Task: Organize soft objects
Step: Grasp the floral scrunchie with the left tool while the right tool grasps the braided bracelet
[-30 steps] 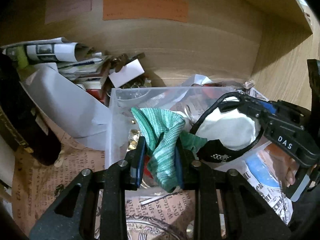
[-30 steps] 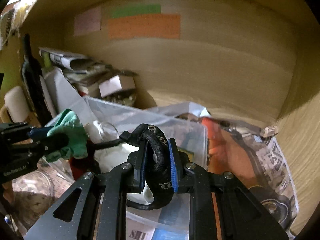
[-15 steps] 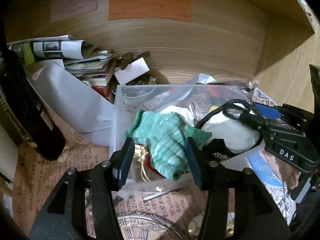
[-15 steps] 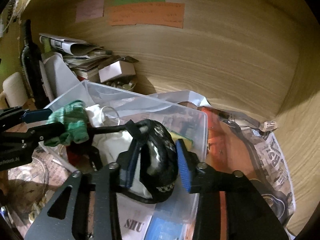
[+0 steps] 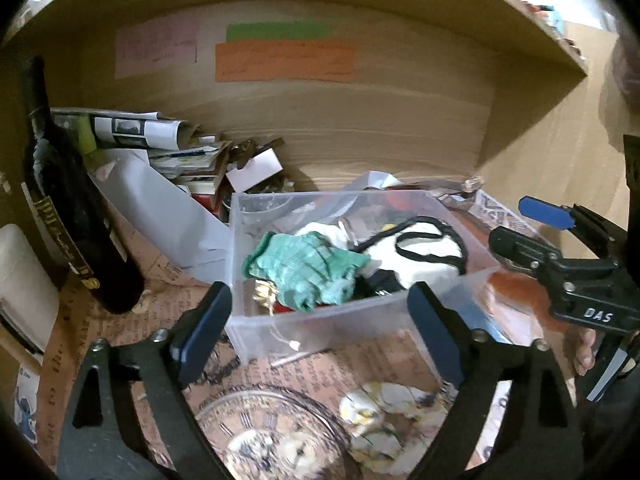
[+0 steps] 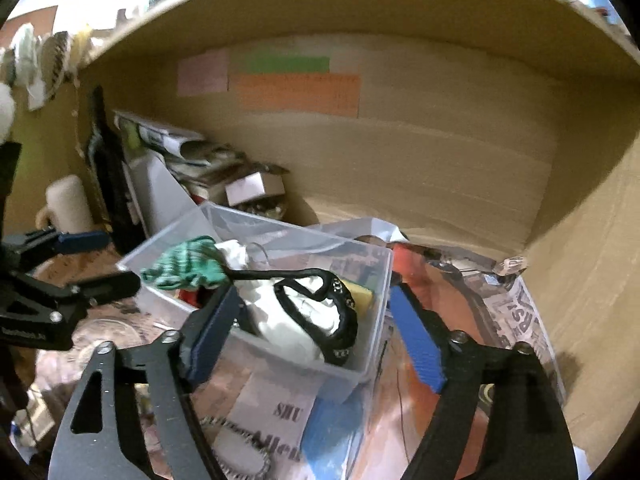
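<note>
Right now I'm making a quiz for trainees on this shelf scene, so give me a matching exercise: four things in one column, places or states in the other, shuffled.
Things:
1. green cloth
2. dark bottle
3. orange paper
4. left gripper

Places or states:
A. stuck to the back wall
B. open, holding nothing
C. lying in the clear bin
D. upright, left of the bin

Pairs: 1-C, 2-D, 3-A, 4-B

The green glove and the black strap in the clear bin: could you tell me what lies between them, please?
White crumpled cloth lies between the green glove and black strap, visible in both wrist views.
</note>
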{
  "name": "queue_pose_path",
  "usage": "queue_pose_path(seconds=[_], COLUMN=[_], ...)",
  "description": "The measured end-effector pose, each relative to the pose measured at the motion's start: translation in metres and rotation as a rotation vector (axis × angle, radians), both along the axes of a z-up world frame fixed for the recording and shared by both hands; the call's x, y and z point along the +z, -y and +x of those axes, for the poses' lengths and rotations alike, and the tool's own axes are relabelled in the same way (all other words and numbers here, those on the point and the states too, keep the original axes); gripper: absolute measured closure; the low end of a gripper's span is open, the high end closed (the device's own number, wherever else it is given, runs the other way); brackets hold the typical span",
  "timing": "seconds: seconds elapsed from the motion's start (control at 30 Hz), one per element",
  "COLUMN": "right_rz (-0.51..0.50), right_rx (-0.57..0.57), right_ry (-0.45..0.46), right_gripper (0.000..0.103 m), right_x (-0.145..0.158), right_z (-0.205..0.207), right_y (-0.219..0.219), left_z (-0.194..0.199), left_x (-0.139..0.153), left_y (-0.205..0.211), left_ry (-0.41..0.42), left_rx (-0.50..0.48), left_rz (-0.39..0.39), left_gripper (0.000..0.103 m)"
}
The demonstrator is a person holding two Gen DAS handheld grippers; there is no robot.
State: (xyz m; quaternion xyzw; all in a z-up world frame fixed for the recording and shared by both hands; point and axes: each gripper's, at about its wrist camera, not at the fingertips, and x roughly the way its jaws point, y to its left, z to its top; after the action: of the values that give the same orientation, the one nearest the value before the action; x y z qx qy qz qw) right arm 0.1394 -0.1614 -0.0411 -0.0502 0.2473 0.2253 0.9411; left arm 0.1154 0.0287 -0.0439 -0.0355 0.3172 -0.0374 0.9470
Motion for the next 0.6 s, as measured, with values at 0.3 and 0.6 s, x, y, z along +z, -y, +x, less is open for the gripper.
queue_pose_path(seconds=[0.3, 0.6], right_rz=[0.049, 0.049], right_rx=[0.015, 0.041], right_ry=[-0.033, -0.152], right_gripper=[0.022, 0.022], right_x=[-0.011, -0.047], right_z=[-0.033, -0.045], right_y=[0.015, 0.017], left_z=[-0.018, -0.023], left_x=[-0.027, -0.07], left_y=[0.022, 0.04], left_ry=[-0.087, -0.222], left_rx=[-0.058, -0.092], left_rz=[-0.046, -0.085], left_gripper=[0.004, 0.005])
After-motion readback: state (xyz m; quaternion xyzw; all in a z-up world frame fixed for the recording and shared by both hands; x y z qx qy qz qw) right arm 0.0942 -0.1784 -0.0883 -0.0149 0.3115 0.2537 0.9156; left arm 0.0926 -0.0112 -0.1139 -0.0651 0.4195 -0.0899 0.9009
